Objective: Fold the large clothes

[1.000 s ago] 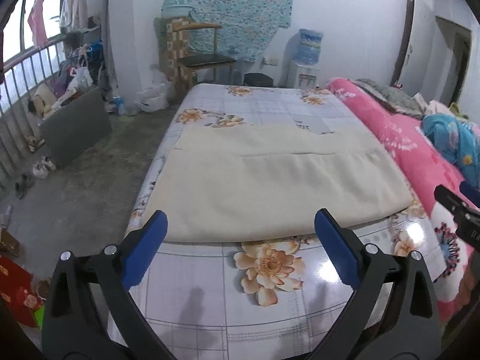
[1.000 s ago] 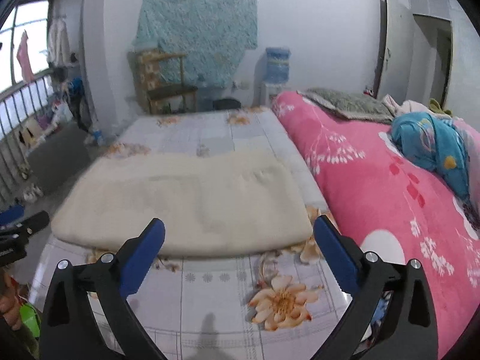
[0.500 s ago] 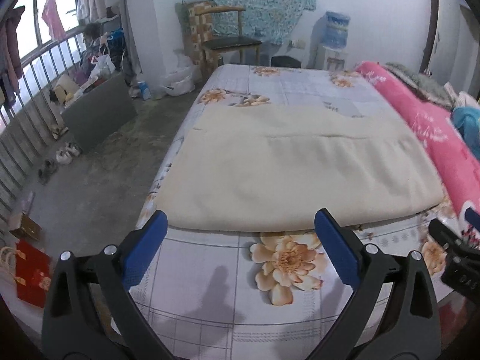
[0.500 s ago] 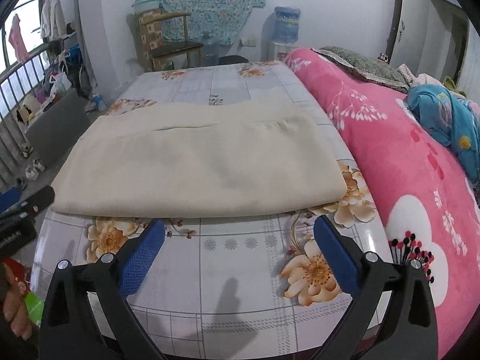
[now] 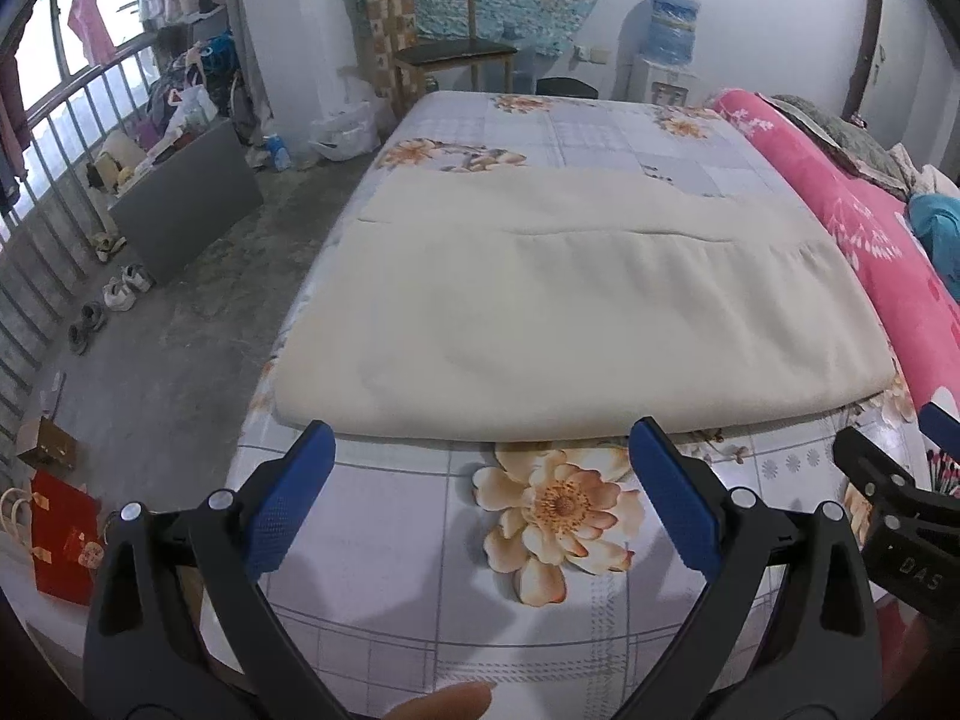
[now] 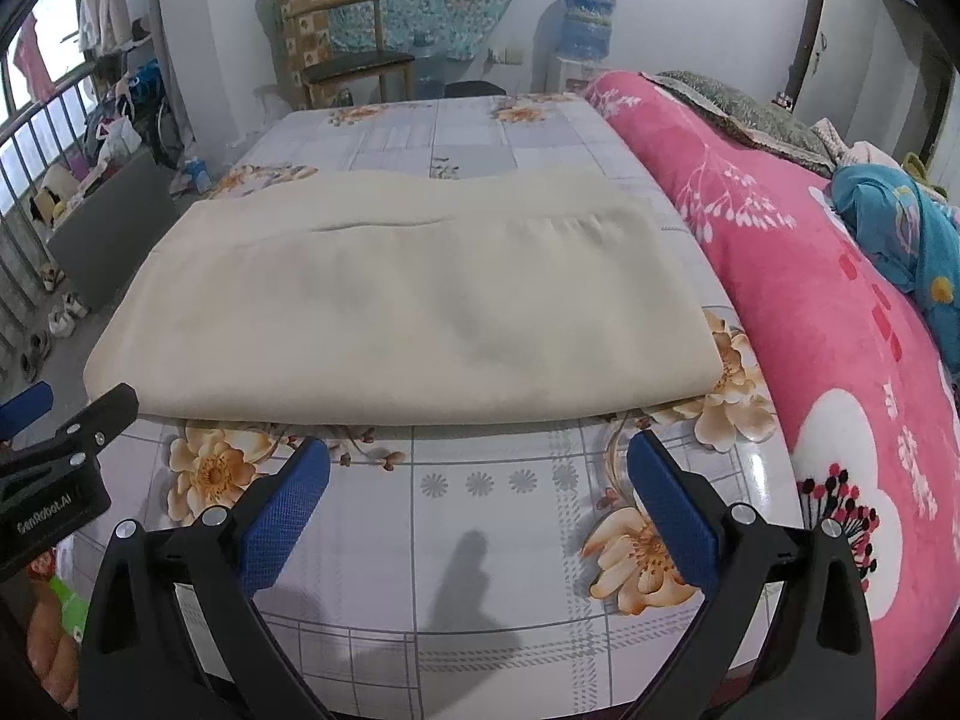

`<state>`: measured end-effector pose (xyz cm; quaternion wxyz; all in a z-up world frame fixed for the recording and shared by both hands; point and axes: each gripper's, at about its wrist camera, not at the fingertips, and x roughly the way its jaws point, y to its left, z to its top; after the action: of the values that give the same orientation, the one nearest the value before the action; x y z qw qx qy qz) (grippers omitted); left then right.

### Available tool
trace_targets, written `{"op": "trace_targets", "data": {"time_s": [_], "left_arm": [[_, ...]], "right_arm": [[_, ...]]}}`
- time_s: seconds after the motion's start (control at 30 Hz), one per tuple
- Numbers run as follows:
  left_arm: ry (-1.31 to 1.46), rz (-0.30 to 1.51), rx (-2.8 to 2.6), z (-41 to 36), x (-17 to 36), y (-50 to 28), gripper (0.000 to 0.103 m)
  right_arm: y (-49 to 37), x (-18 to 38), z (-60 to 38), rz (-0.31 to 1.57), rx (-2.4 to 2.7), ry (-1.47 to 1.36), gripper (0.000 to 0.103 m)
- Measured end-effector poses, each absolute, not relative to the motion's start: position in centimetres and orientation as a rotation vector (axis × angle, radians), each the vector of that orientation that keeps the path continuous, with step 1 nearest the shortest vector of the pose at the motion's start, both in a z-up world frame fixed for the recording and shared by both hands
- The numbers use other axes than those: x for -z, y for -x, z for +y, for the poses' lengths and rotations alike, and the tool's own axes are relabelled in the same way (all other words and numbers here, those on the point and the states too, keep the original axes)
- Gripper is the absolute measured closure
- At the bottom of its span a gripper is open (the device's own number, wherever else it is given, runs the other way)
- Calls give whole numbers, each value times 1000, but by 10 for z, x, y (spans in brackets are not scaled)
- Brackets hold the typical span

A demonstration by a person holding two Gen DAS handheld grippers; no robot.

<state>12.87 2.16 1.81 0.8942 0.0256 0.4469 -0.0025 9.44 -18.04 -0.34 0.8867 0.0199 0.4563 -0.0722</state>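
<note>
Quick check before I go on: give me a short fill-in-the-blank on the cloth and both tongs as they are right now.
1. The cream cloth lies folded on the ____ tablecloth.
2. Both the left tongs and the right tongs have their jaws ____.
3. Neither pair is touching the cloth; both hover just short of its ____ edge.
4. Along the table's right side lies a ____ blanket.

Missing words: floral; open; near; pink

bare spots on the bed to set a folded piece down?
Two bare strips of floral sheet: one between the cream cloth and both open grippers, one beyond the cloth's far edge. Right side is crowded by the pink blanket.
</note>
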Motion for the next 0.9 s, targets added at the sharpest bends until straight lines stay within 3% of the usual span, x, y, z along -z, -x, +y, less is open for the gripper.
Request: {"op": "trace_targets", "data": {"time_s": [0.9], "left_arm": [[-77, 977, 84, -4, -8, -126, 8]], "right_arm": [[-88, 8, -192, 980, 165, -81, 6]]}}
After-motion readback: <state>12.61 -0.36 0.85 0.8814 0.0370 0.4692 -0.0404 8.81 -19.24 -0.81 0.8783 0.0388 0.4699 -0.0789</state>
